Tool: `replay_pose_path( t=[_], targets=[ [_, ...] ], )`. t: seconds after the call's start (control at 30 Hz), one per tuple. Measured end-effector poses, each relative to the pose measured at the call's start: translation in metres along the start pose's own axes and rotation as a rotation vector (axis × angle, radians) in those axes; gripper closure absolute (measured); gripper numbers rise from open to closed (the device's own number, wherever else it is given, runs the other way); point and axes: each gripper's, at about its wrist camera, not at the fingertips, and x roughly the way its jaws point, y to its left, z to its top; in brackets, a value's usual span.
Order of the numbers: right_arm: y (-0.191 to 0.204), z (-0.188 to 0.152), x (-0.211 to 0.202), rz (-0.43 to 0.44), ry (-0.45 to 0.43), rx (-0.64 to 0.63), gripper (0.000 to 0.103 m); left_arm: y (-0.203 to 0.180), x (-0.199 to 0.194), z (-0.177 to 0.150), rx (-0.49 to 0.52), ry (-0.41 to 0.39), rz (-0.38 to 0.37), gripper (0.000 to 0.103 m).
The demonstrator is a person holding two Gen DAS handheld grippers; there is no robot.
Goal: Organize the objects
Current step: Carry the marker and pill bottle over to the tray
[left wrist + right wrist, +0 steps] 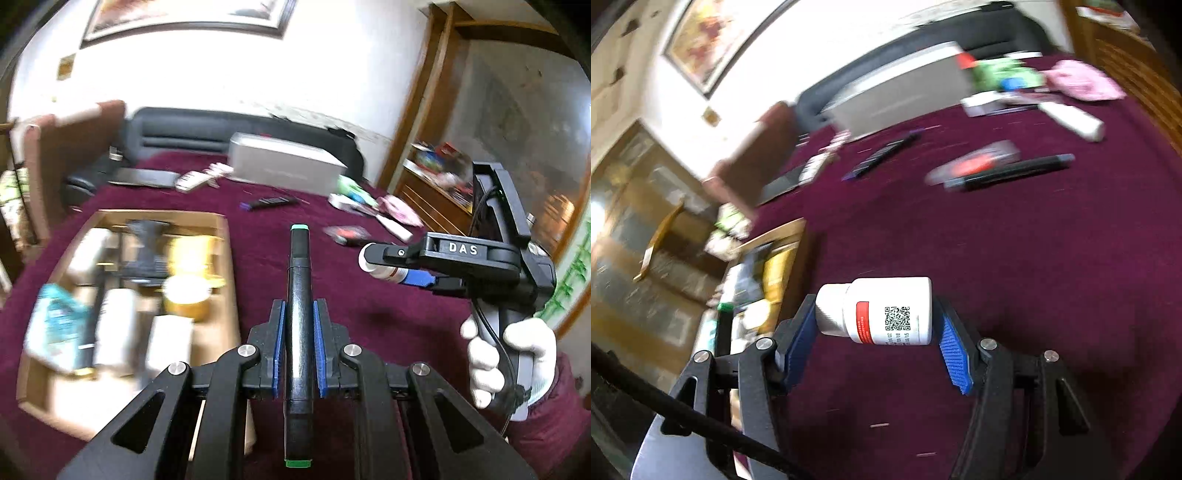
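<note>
My left gripper (299,306) is shut on a black marker (300,266) with green ends, which points forward over the maroon tablecloth (388,314). To its right, my right gripper (376,264) is held by a white-gloved hand (509,354). In the right wrist view the right gripper (876,301) is shut on a white pill bottle (886,310) with a red label and a QR code, gripped end to end and lying sideways. An open cardboard box (221,236) holding several items sits to the left of both grippers, its rim (790,229) ahead-left of the bottle.
On the cloth lie a grey box (284,162), another black marker (1015,171), a red packet (975,160), a white stick-shaped item (1071,118) and a pink cloth (1082,83). A wooden cabinet (436,184) stands past the table's right edge. A dark sofa (184,129) is behind.
</note>
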Motion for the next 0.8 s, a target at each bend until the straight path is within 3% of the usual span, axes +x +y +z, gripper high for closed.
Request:
replay_pose_path(
  t=[0.2,0.33,0.6,0.8],
  targets=[
    [0.057,-0.005,0.034,0.189,0.008,-0.065,0.042,0.045,-0.044,-0.005,-0.061,-0.043,0.162,0.091],
    [0.075,0.000,0.057,0.288,0.030,-0.089,0.042,0.065,-0.066,0.000,-0.110,-0.076,0.256,0.091],
    [0.040,-0.002,0.077,0.486,0.101,0.022,0.041,0.079,-0.086,0.011,-0.190,-0.120,0.356,0.091],
    [0.013,-0.005,0.095,0.560,0.165,0.144,0.041,0.075,-0.085,0.013,-0.199,-0.106,0.384,0.091]
  ],
)
